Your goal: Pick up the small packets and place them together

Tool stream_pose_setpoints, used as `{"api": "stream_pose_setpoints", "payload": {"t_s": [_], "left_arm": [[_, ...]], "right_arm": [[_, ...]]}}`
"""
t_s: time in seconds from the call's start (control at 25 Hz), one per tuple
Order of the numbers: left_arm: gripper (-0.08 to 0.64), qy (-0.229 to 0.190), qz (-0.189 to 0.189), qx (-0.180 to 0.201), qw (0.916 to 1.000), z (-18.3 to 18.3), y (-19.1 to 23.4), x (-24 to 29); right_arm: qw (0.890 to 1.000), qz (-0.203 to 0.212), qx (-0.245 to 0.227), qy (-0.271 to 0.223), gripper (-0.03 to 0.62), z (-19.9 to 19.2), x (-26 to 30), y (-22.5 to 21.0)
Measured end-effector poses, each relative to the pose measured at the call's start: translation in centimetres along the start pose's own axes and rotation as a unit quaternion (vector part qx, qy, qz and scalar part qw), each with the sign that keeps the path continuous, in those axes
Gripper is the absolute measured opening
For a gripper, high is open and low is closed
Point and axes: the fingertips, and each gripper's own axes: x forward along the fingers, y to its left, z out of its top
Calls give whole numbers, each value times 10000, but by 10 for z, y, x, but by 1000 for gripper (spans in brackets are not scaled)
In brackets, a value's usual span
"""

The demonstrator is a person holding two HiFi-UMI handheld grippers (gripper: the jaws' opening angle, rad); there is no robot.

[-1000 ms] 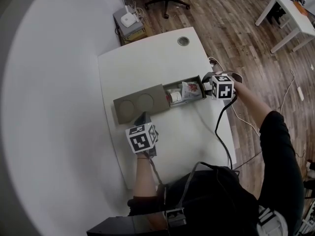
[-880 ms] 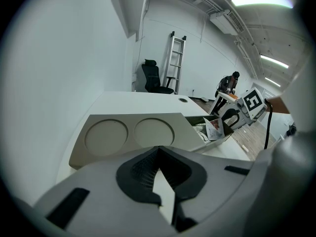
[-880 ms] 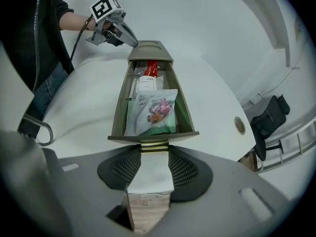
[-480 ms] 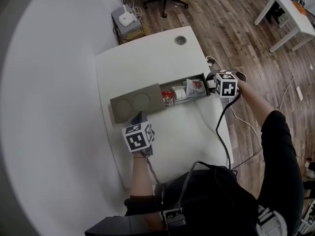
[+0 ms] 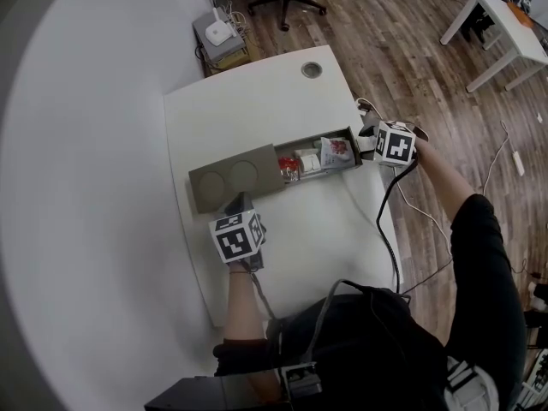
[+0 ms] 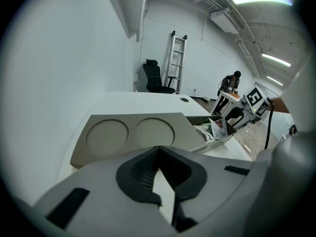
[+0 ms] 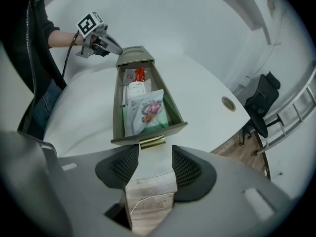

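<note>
Several small packets fill a drawer beyond the right gripper, fingers just parted, empty; left gripper fingers together.

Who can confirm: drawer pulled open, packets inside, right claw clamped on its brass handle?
Not clamped. The right gripper view shows the right claw open, jaws just opened further, empty, brass handle just ahead of them. Rest holds: drawer open, packets inside.

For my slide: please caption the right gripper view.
Right tongs, just opening and empty, before the brass handle of an open drawer holding small packets.
</note>
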Motion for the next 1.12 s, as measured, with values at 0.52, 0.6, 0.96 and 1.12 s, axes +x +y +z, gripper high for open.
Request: {"api": "stream_pose_setpoints", "payload": {"t_s": [0.52, 0.6, 0.96, 1.12], "left_arm": [[-3, -183, -361, -322, 9987, -7, -27, -22], [-3, -165, -391, -429, 9982, -14, -28, -29], [-3, -170, -473, -401, 9979, -23, -30, -42], [-3, -203, -473, -425, 9978, -23, -27, -47]], "right_arm": [[9948, -221, 695, -716, 180, 61, -36, 4], [9955, -241, 753, -519, 176, 64, -24, 4], [9969, -324, 693, 155, 109, 62, -2, 1], [9957, -330, 823, 263, 46, 54, 0, 6]]}}
